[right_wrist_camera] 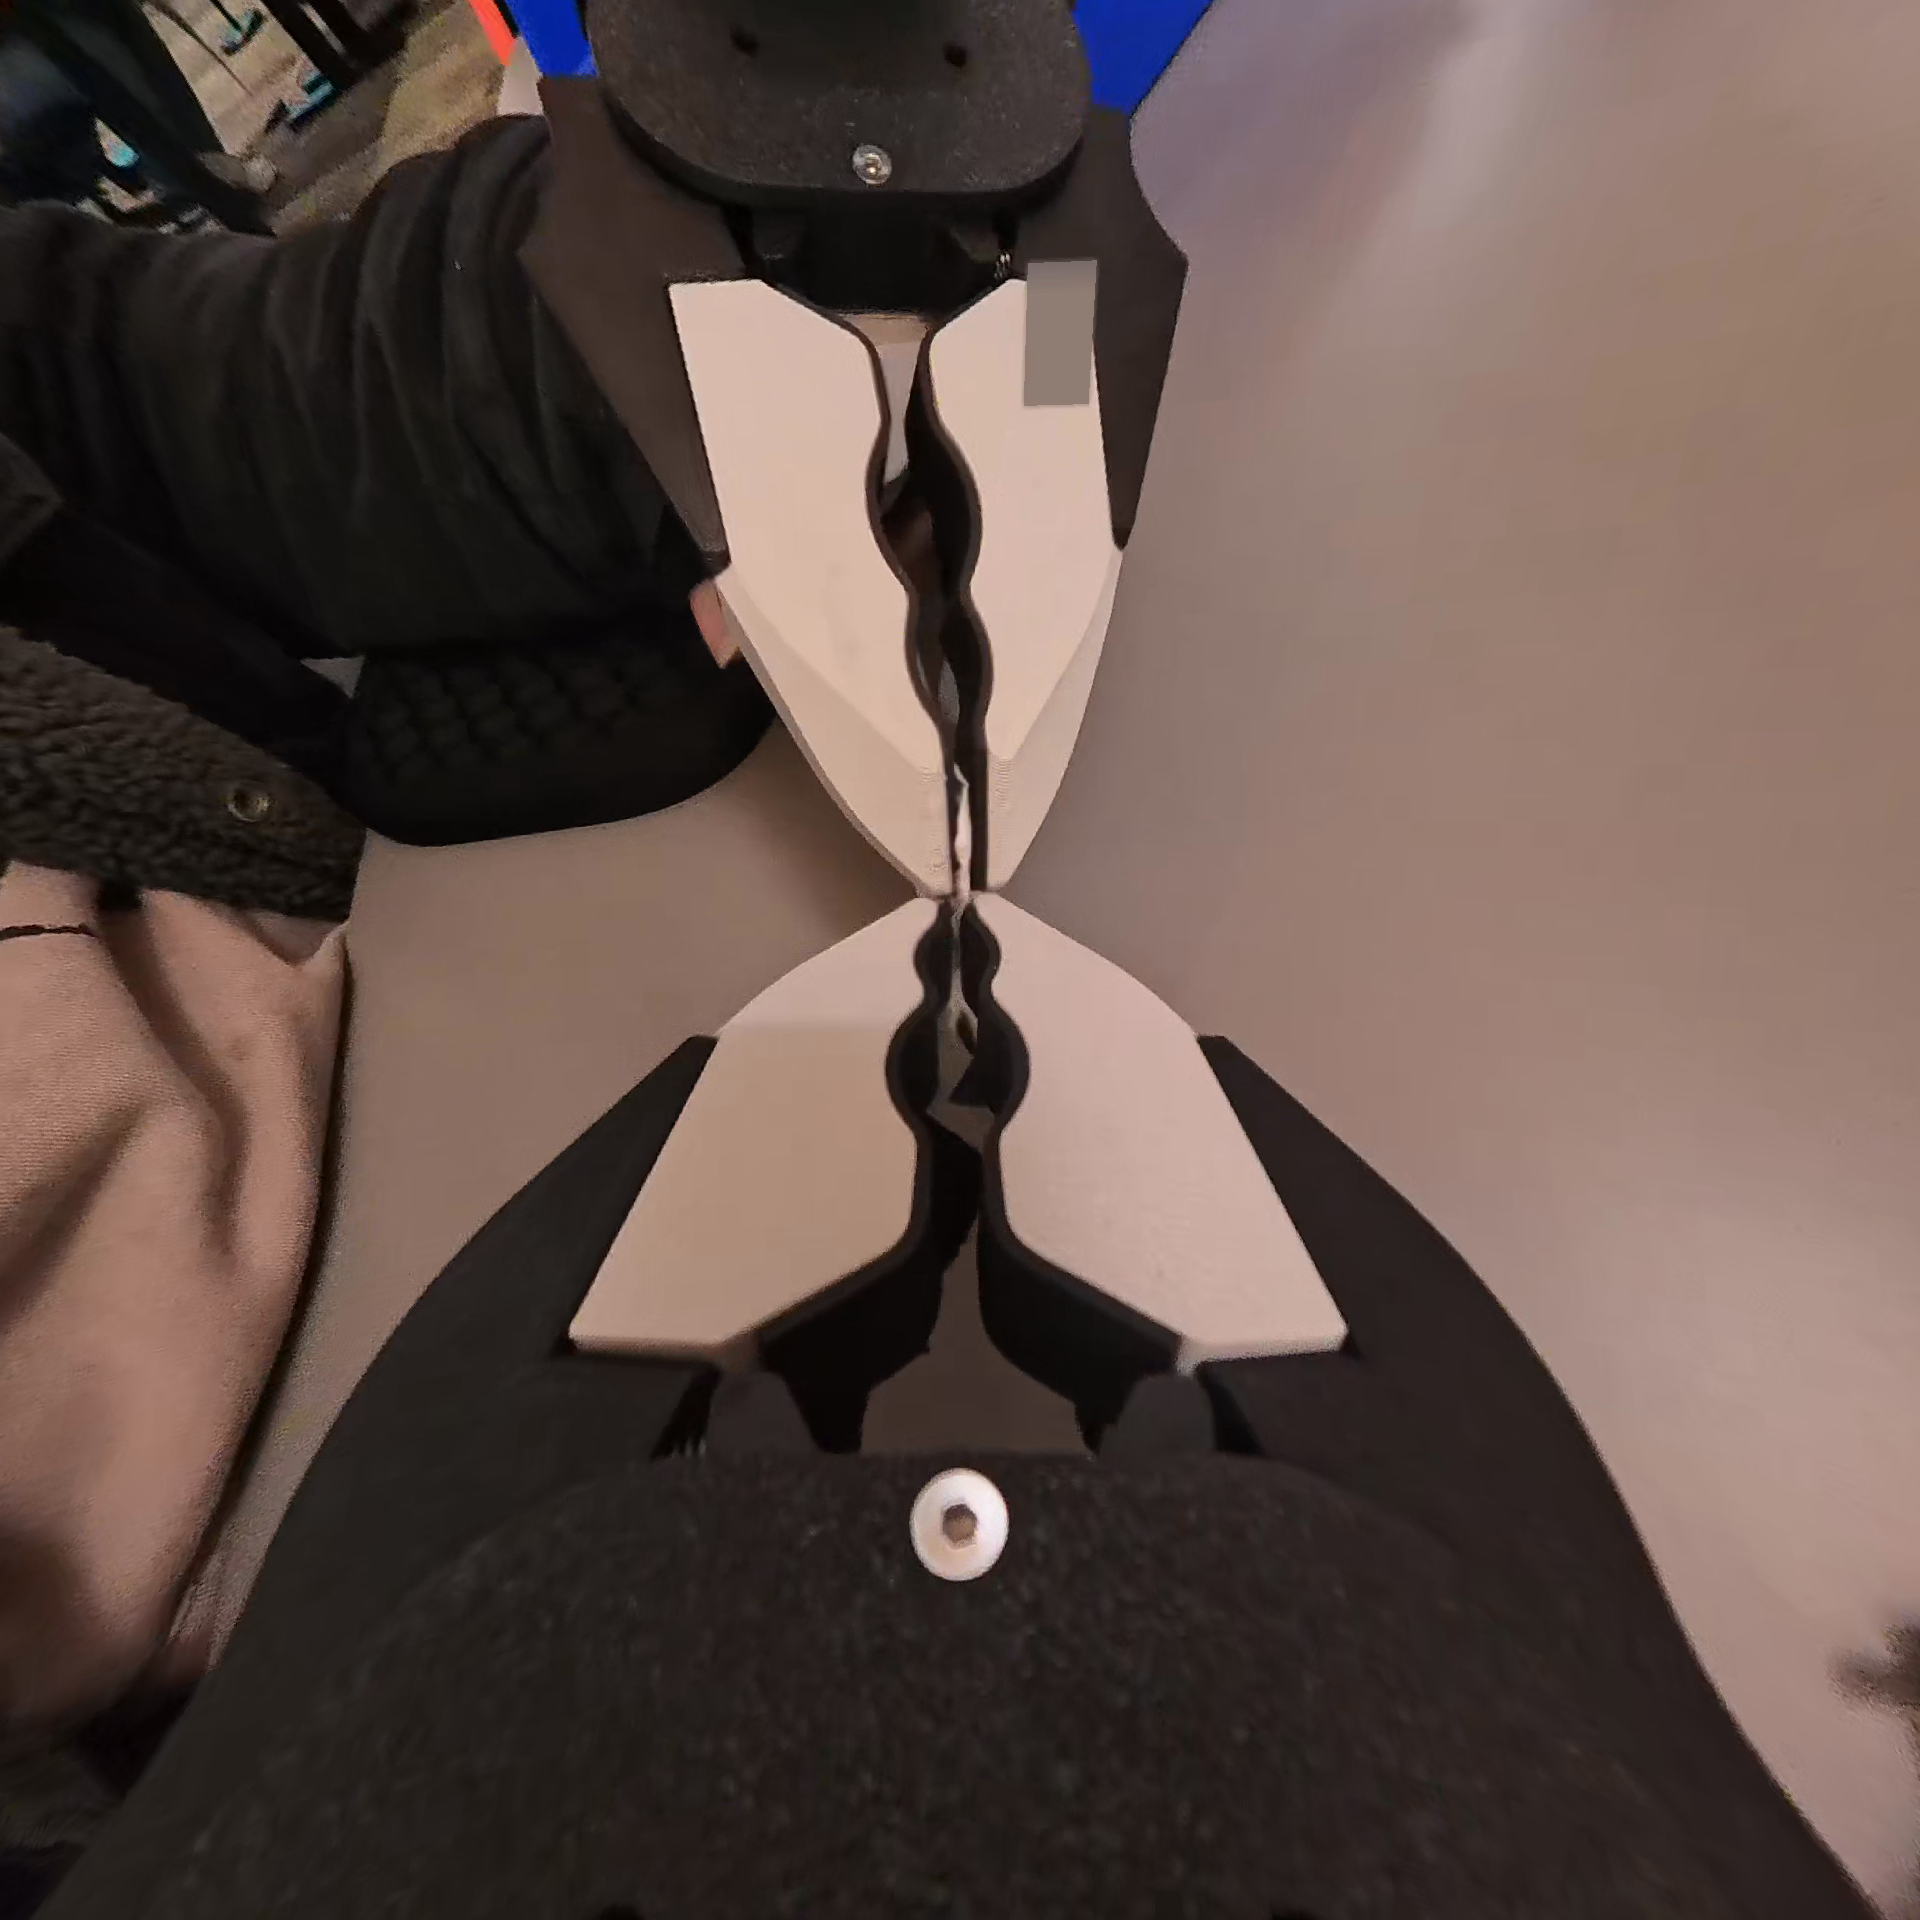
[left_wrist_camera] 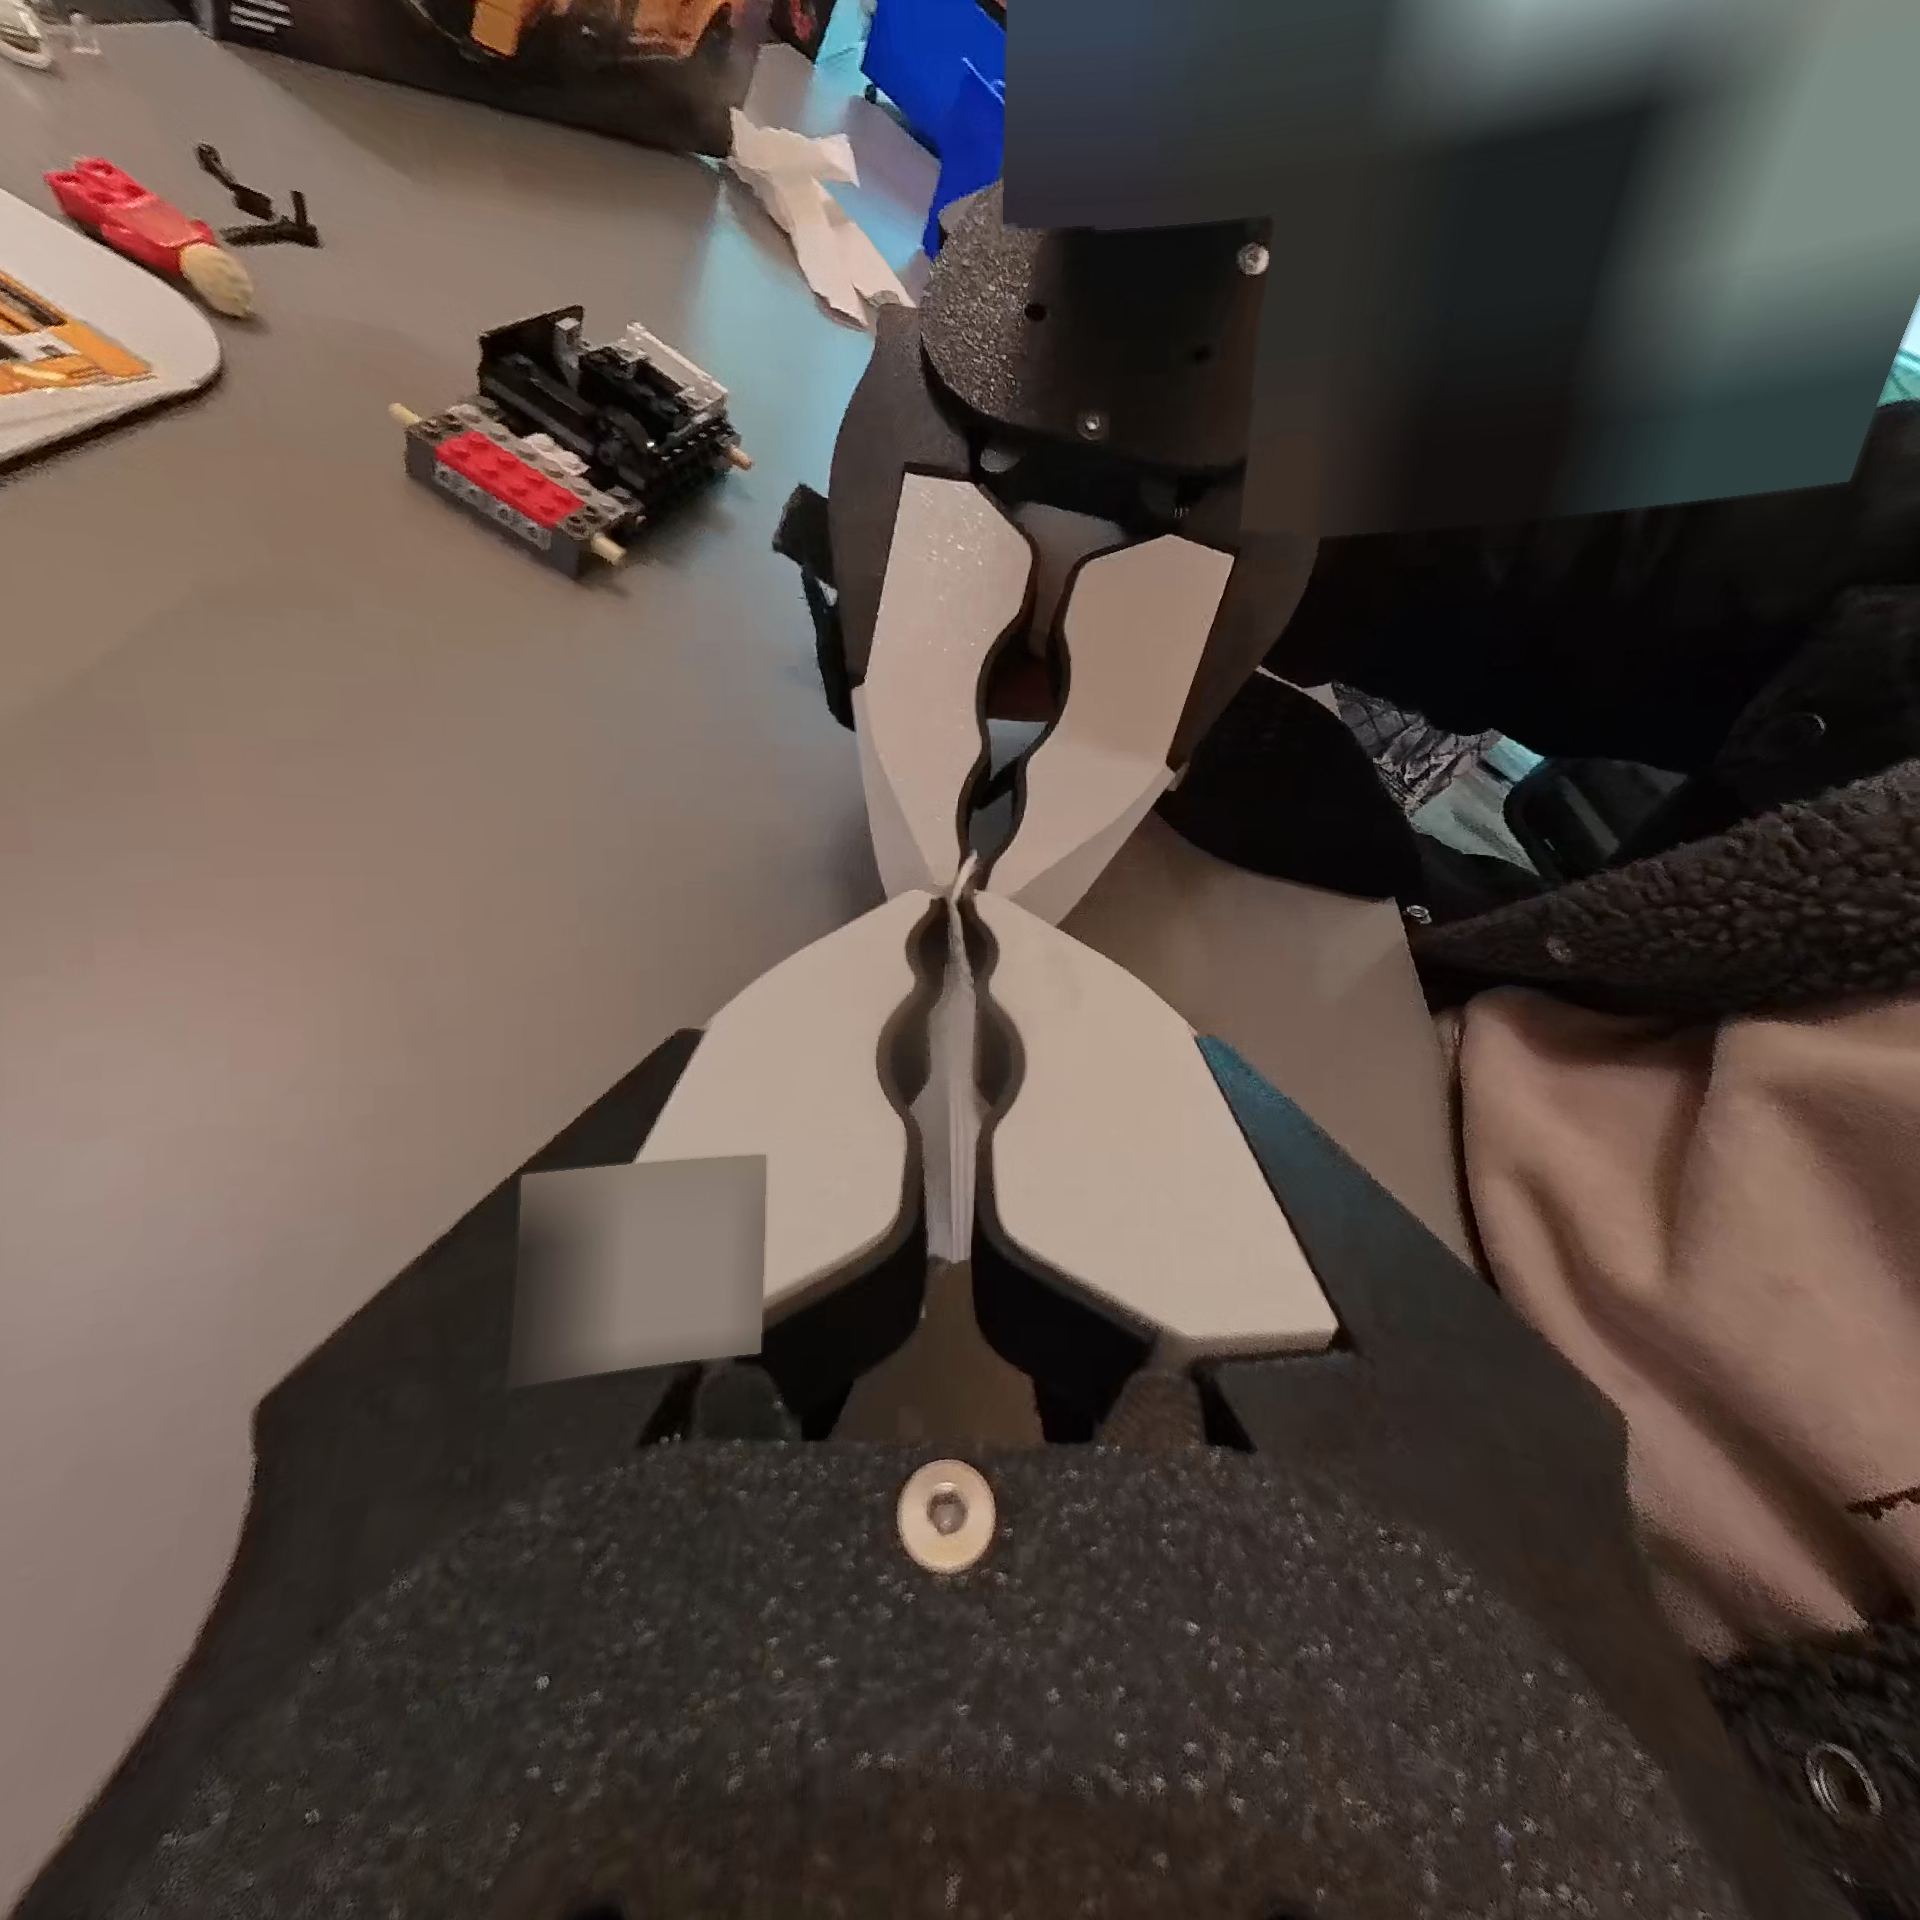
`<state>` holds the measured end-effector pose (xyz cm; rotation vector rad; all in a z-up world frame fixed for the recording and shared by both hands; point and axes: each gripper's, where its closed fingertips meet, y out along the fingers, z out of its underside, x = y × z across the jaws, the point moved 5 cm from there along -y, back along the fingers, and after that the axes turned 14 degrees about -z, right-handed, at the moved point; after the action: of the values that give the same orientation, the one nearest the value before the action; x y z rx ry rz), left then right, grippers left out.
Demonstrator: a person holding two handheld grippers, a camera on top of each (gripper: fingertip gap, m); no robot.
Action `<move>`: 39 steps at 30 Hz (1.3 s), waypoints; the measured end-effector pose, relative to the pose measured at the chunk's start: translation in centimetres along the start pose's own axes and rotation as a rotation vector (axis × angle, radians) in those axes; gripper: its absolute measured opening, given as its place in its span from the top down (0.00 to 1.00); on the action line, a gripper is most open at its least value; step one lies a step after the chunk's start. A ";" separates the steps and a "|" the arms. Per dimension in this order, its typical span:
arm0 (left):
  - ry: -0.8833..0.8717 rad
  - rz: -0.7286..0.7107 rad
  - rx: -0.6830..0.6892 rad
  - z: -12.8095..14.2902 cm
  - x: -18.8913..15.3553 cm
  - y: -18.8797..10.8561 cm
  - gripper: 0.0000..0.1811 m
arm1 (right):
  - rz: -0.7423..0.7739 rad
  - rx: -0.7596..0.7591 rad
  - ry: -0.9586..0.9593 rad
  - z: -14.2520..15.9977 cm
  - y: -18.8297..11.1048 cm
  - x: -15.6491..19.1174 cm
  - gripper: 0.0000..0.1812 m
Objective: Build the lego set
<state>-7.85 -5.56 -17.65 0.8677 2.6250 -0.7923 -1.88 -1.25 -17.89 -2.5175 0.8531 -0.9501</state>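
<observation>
My two grippers meet tip to tip above the grey table (left_wrist_camera: 416, 831). In the left wrist view my left gripper (left_wrist_camera: 954, 906) is shut on a thin white paper sheet (left_wrist_camera: 954, 1122) that runs edge-on between its pads. The sheet's end pokes into the tips of my right gripper (left_wrist_camera: 975, 868), which points back at me. In the right wrist view my right gripper (right_wrist_camera: 956, 912) is shut, with a sliver of the white paper (right_wrist_camera: 950, 1029) between its pads. The left gripper (right_wrist_camera: 961, 883) faces it, jaws closed on the same paper (right_wrist_camera: 963, 821).
A partly built black, grey and red lego model (left_wrist_camera: 577, 436) stands at the back left. Beyond it lie a red piece (left_wrist_camera: 135, 223), small black parts (left_wrist_camera: 260, 208), an instruction booklet (left_wrist_camera: 73, 343), torn white paper (left_wrist_camera: 821, 218) and a box (left_wrist_camera: 468, 62). A person's dark sleeve (right_wrist_camera: 312, 395) lies close by. The tips of both grippers are at nearly the same place.
</observation>
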 end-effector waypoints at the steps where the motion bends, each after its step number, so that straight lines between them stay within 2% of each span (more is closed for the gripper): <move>1: -0.010 -0.011 0.003 0.0 0.3 0.0 0.98 | 0.007 0.006 0.001 0.0 0.0 -0.4 1.00; 6: -0.058 -0.074 -0.003 0.2 2.0 -0.5 0.92 | 0.047 0.044 -0.022 -0.7 -0.1 -2.3 1.00; 11: -0.080 -0.140 -0.039 0.3 3.9 -2.2 0.84 | 0.048 0.052 -0.037 -2.0 -0.6 -4.1 1.00; 17: -0.064 -0.198 -0.022 0.9 4.9 -2.9 0.78 | 0.047 -0.009 -0.046 -4.1 -1.3 -5.4 1.00; 24: -0.128 -0.269 -0.043 0.8 6.3 -3.4 0.82 | -0.016 -0.120 -0.030 -6.4 -1.7 -6.3 1.00; 30: -0.150 -0.362 -0.076 0.6 7.5 -4.2 0.95 | -0.047 -0.175 -0.016 -7.9 -1.6 -7.3 1.00; 39: -0.239 -0.503 -0.062 1.4 9.0 -5.7 0.98 | -0.002 -0.158 0.022 -8.4 0.3 -9.4 0.98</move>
<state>-18.33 -5.99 -20.07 0.0754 2.6529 -0.8574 -13.41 3.82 -16.49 -2.6447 0.9676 -0.9464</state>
